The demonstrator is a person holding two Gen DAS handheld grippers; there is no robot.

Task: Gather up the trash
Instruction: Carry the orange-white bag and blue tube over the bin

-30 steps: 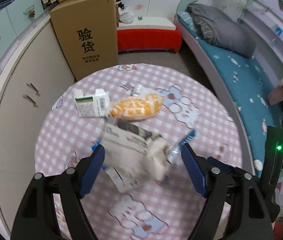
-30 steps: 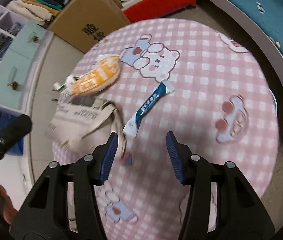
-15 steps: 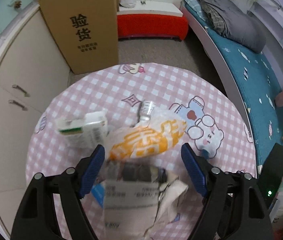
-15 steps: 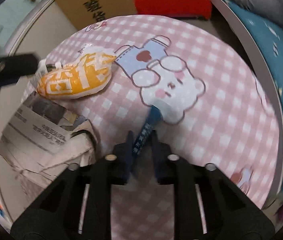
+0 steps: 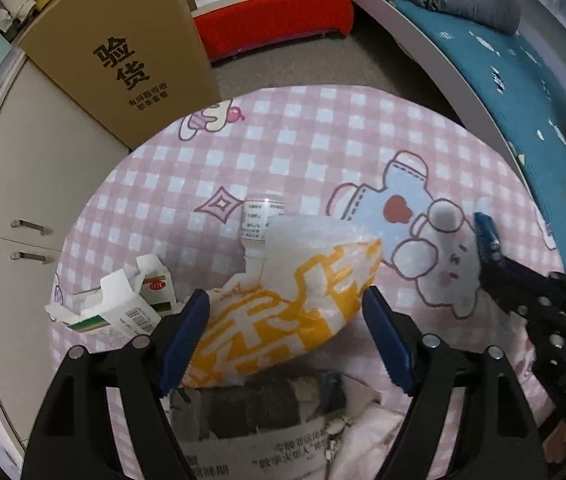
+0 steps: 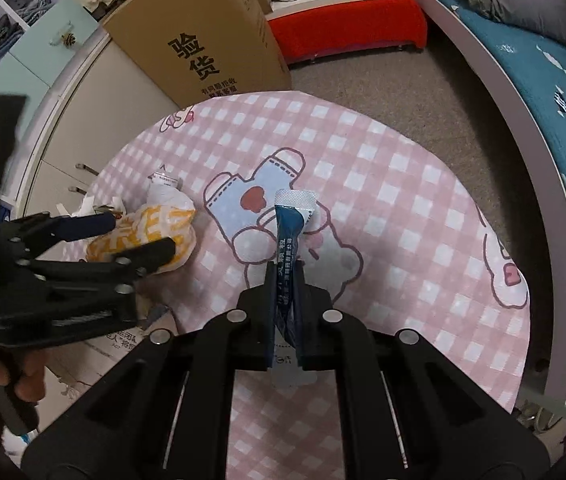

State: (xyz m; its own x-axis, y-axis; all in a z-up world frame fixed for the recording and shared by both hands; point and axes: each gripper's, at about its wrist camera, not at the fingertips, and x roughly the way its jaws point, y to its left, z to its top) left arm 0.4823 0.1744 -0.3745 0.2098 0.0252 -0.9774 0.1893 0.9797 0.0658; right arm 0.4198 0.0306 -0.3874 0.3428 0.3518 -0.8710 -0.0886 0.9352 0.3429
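Since the earlier frames, the left claw [image 5: 283,340] has travelled across the surface [image 5: 323,152] and dropped from over the crumpled newspaper [image 5: 259,432] to the orange-and-white snack bag [image 5: 295,304]. Its jaws have just been closing a little and now stand apart with the bag between them. The blue pads sit just beside the bag's two ends; whether they touch it cannot be told, and no squeeze shows in the bag. Over the same interval the right claw [image 6: 286,280] has come together on the blue sachet [image 6: 291,232], which earlier lay flat on the pink checked cloth.

The right claw is now clamped on the sachet. The sachet's sealed end stands clear above the jaws over the bear print, and its lower end hangs out behind the pads.

Progress, judged from these views: one item is secured and a second is framed for pickup. No bin or collecting bag is in view, so nothing appears deposited yet. Items left on the surface:
- the snack bag, between the left jaws;
- a torn white carton [image 5: 123,304], just beside the bag on its left;
- a small labelled bottle [image 5: 261,220], touching the bag's far end;
- the newspaper at the near edge, directly below the left claw.

The task is therefore at an early stage, with most of the trash uncollected.
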